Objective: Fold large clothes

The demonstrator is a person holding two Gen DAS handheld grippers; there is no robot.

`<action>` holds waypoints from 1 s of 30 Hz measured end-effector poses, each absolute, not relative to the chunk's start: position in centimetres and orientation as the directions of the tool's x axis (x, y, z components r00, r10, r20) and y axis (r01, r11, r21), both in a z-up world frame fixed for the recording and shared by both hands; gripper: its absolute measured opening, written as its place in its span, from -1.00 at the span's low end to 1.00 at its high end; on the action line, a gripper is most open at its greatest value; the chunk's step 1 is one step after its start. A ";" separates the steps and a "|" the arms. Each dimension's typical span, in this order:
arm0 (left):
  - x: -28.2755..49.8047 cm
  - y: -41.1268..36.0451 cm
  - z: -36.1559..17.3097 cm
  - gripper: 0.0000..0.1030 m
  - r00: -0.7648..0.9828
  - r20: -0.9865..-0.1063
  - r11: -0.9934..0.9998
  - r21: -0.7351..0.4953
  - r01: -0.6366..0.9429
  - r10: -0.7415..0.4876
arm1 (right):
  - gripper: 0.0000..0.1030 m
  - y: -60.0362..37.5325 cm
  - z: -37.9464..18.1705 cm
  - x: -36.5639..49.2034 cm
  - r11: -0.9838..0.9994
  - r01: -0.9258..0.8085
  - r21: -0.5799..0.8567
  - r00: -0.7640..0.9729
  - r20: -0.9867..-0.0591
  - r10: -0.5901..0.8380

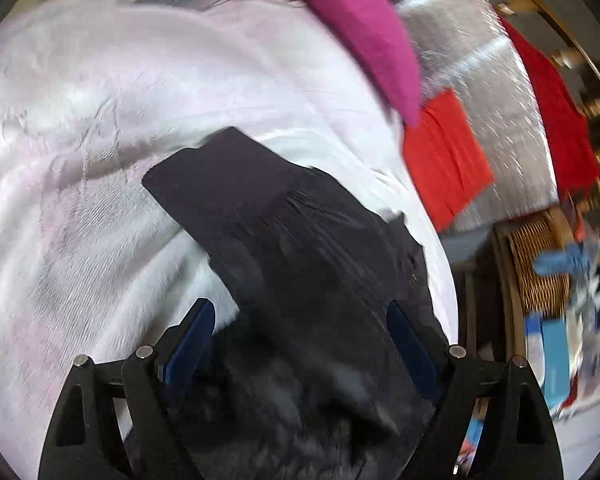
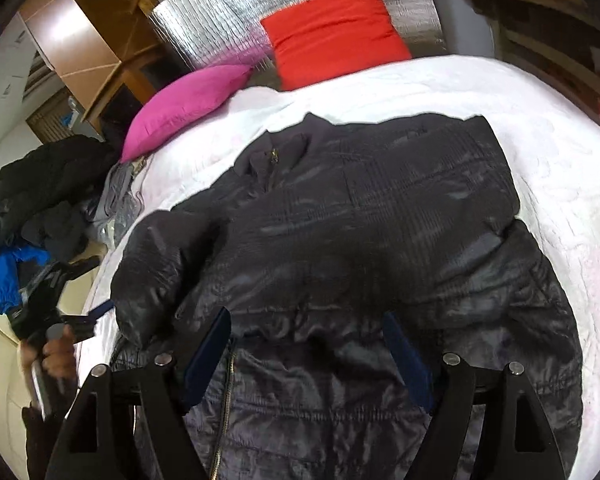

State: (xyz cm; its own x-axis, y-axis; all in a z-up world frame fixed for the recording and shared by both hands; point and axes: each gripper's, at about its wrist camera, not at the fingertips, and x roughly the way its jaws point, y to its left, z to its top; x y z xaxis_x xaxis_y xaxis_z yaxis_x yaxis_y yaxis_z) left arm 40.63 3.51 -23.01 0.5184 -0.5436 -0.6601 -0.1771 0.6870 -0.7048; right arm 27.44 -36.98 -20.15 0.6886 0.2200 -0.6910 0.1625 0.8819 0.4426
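your black jacket lies spread on the white bed cover, collar toward the pillows.

your right gripper hangs over the jacket's lower front by the zip, jaws wide apart and holding nothing. your left gripper is over a sleeve of the jacket; its jaws stand wide with dark cloth lying between them, not pinched. a pink pillow and a red pillow sit at the bed's far end, and a heap of dark clothes lies off to the left.
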 end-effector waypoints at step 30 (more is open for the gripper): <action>31.5 -18.5 -15.6 0.56 0.524 -0.553 0.694 -0.144 0.706 -0.648 | 0.58 -45.3 -21.0 25.7 0.673 0.296 0.678 0.829 -0.532 0.172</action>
State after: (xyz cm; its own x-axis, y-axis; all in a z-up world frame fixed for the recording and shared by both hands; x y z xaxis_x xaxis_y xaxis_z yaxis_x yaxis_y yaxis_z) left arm 31.50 -18.48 -15.64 0.5244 -0.6476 -0.5528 0.7055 0.6940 -0.1437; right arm 25.67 -45.25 -21.04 0.8293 0.1717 -0.5317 0.2956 0.6727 0.6783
